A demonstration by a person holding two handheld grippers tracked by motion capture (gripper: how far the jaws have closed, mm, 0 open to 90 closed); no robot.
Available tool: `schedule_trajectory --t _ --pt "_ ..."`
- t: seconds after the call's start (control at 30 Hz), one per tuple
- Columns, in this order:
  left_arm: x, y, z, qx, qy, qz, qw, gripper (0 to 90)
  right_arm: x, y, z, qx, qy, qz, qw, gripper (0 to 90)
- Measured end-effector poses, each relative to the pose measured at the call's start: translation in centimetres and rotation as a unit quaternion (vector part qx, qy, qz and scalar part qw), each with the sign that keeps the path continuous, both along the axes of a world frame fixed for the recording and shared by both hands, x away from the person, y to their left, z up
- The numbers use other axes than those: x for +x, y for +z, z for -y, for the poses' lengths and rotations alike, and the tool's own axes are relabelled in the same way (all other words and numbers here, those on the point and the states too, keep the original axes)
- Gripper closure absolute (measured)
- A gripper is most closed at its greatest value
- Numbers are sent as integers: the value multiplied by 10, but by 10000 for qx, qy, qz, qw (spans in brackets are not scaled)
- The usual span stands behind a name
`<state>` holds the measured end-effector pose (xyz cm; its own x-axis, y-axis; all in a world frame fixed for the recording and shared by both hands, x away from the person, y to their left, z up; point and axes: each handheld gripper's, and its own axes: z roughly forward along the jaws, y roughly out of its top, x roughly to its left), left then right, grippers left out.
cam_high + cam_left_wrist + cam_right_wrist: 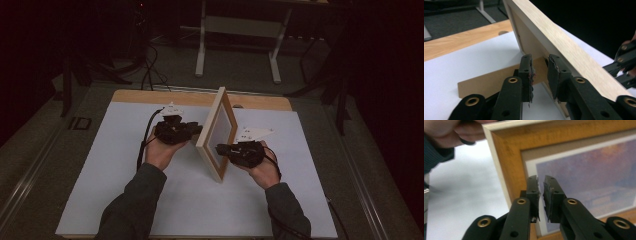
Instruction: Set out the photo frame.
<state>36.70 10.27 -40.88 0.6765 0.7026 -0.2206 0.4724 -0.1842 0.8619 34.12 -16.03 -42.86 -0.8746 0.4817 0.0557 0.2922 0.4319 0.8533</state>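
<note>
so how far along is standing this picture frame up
Done: the picture frame is already up on its edge on the white table. In hand: the left claw sits at the brown back stand, jaws slightly apart, and the right claw, nearly closed, meets the front. Left: setting the stand and letting go.

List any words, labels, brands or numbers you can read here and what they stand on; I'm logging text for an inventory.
None can be read.
Picture frame: bare wood, no label; its print is a blurred purple scene without lettering.
Left tool and right tool: plain black, no brand.
White plate on the right tool: small dark dots, not text.
Table: blank white sheet.
</note>
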Motion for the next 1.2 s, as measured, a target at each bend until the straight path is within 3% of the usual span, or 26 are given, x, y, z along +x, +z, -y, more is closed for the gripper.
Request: schedule_trajectory --t 0.23,0.43,0.53,0.87,1.0,1.2 --pt "-4 10 -5 -354 171 -52 9992 590 2 -8 9 -70 -150 -121 9998 726" --pt "-7 16 -3 -415 246 -24 9988 449 4 -10 14 -49 -271 -179 9995 681" --pt "-14 21 -1 -555 378 62 9977 392 4 -11 17 -47 -337 -207 9992 660" --pt "-22 21 20 -293 263 -74 9992 281 5 -13 21 -29 -372 -249 9990 655" --pt "-25 18 25 -277 268 -156 9991 259 5 -12 25 -26 -396 -249 9989 657" --pt "-31 11 34 -14 264 -119 9996 259 5 -12 29 -5 -465 -236 9986 658"
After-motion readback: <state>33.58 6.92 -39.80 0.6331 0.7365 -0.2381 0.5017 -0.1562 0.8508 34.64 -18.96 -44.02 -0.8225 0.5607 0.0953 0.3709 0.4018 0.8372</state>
